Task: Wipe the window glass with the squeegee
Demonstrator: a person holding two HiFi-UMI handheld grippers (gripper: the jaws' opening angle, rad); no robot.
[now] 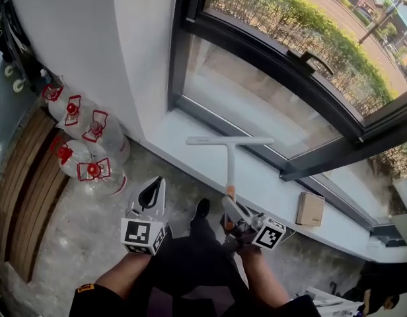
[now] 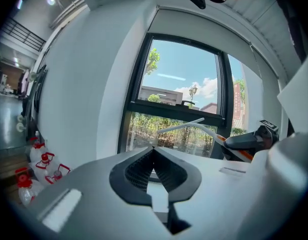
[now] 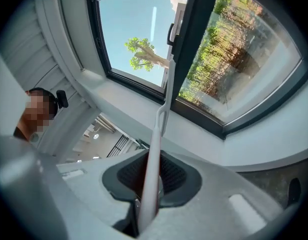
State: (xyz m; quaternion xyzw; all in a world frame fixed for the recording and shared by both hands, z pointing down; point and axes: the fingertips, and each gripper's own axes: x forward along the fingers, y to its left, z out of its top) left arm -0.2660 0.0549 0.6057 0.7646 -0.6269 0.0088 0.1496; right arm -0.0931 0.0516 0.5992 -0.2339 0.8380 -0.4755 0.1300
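A white T-shaped squeegee (image 1: 230, 156) points up from my right gripper (image 1: 234, 211), which is shut on its handle. Its blade hangs over the white sill (image 1: 190, 132), short of the window glass (image 1: 256, 98). In the right gripper view the squeegee handle (image 3: 153, 169) runs up between the jaws toward the dark window frame (image 3: 194, 49). My left gripper (image 1: 152, 193) is shut and holds nothing, low and to the left of the squeegee. The left gripper view shows the closed left gripper (image 2: 154, 151) and the squeegee (image 2: 186, 128) ahead at the right.
Several clear water jugs with red caps (image 1: 84, 144) stand on the floor at the left beside a wooden bench (image 1: 22, 190). A small cardboard box (image 1: 310, 209) rests on the sill at the right. A window handle (image 1: 316, 61) sits on the frame.
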